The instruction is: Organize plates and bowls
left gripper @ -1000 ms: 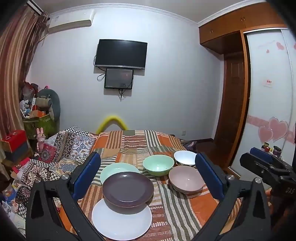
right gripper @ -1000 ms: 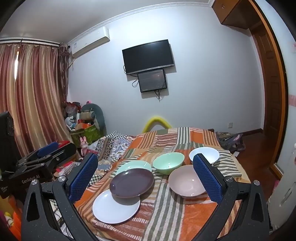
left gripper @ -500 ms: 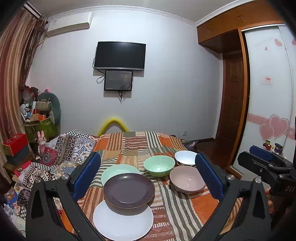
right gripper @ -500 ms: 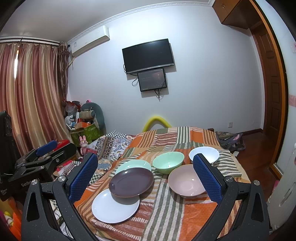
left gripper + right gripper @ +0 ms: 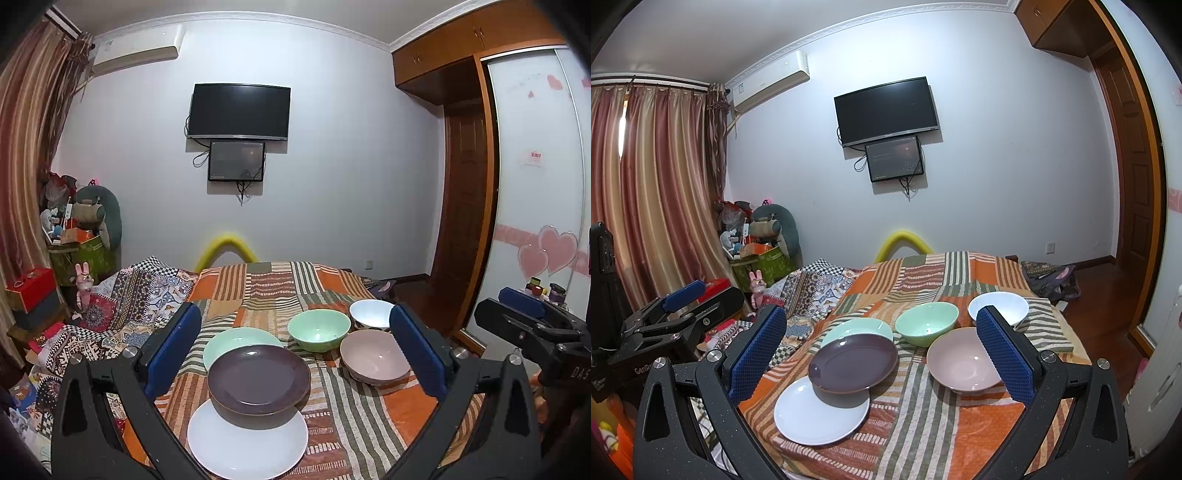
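Note:
On a striped orange cloth lie a white plate [image 5: 247,443], a dark purple plate [image 5: 258,378] overlapping it, and a pale green plate [image 5: 229,341] behind. To their right stand a green bowl [image 5: 319,328], a white bowl [image 5: 371,313] and a pink bowl [image 5: 373,358]. My left gripper [image 5: 295,350] is open and empty, held above and before the dishes. My right gripper [image 5: 882,350] is open and empty too. The same dishes show in the right wrist view: white plate [image 5: 820,411], purple plate [image 5: 853,362], pink bowl [image 5: 960,360].
The cloth-covered table [image 5: 388,424] has a patterned blanket [image 5: 122,295] at its left. Boxes and toys [image 5: 74,236] pile at the far left by curtains. A wardrobe [image 5: 535,221] and door are on the right. Each gripper shows in the other's view: right [image 5: 532,321], left [image 5: 676,317].
Both grippers have drifted only slightly; the dishes sit a little lower in the left wrist view. Nothing was grasped or moved.

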A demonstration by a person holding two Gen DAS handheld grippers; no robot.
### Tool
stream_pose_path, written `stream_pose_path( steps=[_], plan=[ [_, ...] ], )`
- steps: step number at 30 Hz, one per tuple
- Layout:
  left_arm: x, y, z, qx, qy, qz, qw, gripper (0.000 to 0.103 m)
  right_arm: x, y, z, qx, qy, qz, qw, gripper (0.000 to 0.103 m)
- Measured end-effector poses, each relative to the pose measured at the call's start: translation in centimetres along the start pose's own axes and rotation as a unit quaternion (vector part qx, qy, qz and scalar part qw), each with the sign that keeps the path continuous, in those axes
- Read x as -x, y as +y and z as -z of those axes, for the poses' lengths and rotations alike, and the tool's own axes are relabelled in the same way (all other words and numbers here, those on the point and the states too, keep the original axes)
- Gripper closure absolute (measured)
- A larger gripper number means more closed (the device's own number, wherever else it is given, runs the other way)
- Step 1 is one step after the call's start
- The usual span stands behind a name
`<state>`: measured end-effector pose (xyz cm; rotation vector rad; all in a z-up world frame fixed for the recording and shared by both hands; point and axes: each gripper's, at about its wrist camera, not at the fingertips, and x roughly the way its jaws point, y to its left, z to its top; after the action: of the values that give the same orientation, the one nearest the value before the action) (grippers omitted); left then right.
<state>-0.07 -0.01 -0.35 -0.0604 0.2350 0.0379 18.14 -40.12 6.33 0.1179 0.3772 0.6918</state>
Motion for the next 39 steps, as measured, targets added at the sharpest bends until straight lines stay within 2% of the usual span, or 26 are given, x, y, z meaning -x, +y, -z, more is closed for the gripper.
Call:
stream_pose_path(
  steps=[39],
  plan=[
    [-0.9, 0.4, 0.5, 0.003, 0.003, 0.003, 1.0, 0.0, -1.4, -0.2, 0.7, 0.001, 0.014, 0.003, 1.0, 0.001]
  ],
)
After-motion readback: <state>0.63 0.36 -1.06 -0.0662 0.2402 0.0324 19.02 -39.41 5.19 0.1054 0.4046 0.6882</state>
